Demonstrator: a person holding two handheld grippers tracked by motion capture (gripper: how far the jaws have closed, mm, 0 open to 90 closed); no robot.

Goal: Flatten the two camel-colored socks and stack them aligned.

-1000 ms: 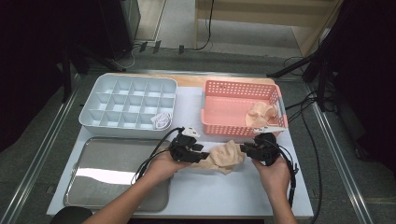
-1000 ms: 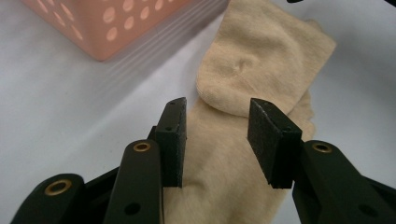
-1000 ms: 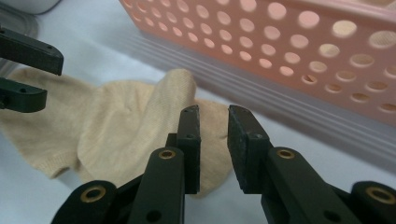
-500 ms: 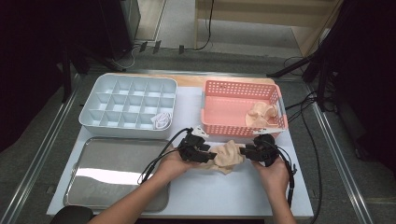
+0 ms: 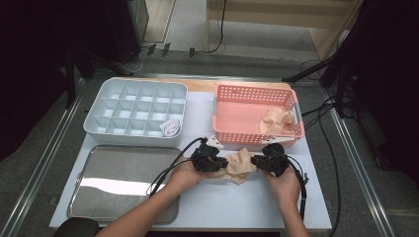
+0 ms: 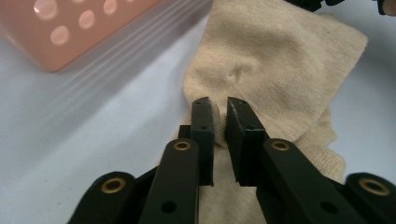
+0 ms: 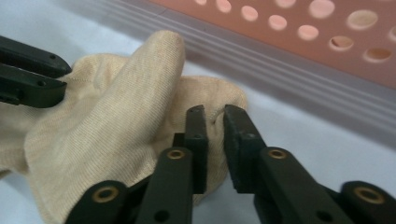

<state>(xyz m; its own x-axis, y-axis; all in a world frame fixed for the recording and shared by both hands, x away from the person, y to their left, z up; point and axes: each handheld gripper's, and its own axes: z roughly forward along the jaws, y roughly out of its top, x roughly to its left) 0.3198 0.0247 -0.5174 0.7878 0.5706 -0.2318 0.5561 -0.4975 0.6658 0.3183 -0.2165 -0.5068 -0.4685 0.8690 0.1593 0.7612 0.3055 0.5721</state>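
Note:
A beige sock (image 5: 240,165) lies crumpled on the white table (image 5: 217,207), just in front of the pink basket. My left gripper (image 5: 222,164) comes at it from the left. Its jaws have just been closing and now pinch a fold of the sock (image 6: 280,60) between the fingertips (image 6: 219,105). From the right, my right gripper (image 5: 254,160) has also just been closing, and its jaws (image 7: 214,114) grip the sock's edge (image 7: 116,130). The left gripper's jaws (image 7: 28,74) hold the far side of the fabric in the right gripper view.
The pink perforated basket (image 5: 257,94) behind the grippers holds another beige sock (image 5: 276,122). A grey divided tray (image 5: 136,106) at the back left has a rolled white sock (image 5: 171,127) in one cell. A metal tray (image 5: 123,182) lies front left. Cables trail from both grippers.
Both pairs of jaws have closed onto the beige sock. The left gripper has edged a little to the right, and the sock is bunched tighter between the two grippers.

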